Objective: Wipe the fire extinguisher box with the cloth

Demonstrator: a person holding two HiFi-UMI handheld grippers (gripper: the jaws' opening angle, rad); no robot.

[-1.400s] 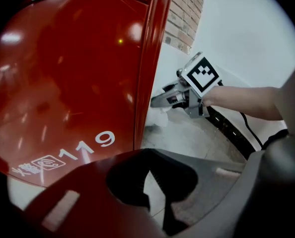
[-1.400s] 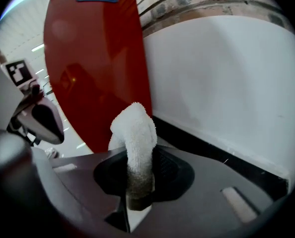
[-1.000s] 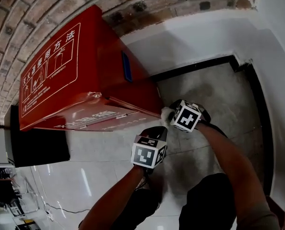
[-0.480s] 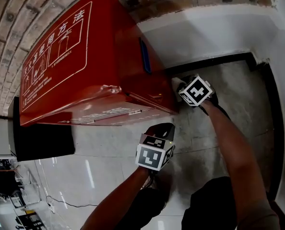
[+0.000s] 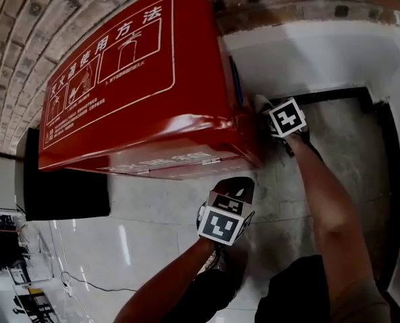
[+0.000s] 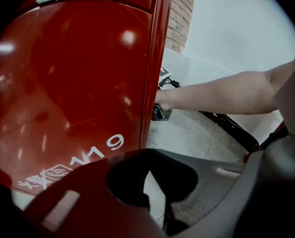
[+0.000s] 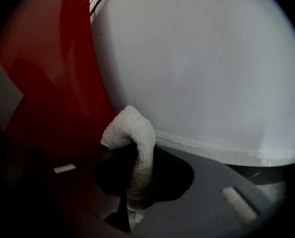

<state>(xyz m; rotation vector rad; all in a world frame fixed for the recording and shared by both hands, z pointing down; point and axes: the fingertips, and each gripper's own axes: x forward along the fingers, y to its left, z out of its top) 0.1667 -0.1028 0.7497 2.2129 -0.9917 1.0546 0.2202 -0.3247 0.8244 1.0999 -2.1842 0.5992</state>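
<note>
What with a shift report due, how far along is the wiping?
Done: cloth gripped in right gripper. In hand: it's at the right side of the box, by the wall. Left: no wiped faces can be told apart; left gripper hangs shut, empty.

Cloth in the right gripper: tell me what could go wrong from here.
1. The right gripper pinches the cloth by a narrow strip and the free end flops over, so it may slip out or fold away, leaving the gripper to scrape the red box.
2. That gripper works at the box's side with the white wall just ahead; a stroke could knock it.
</note>
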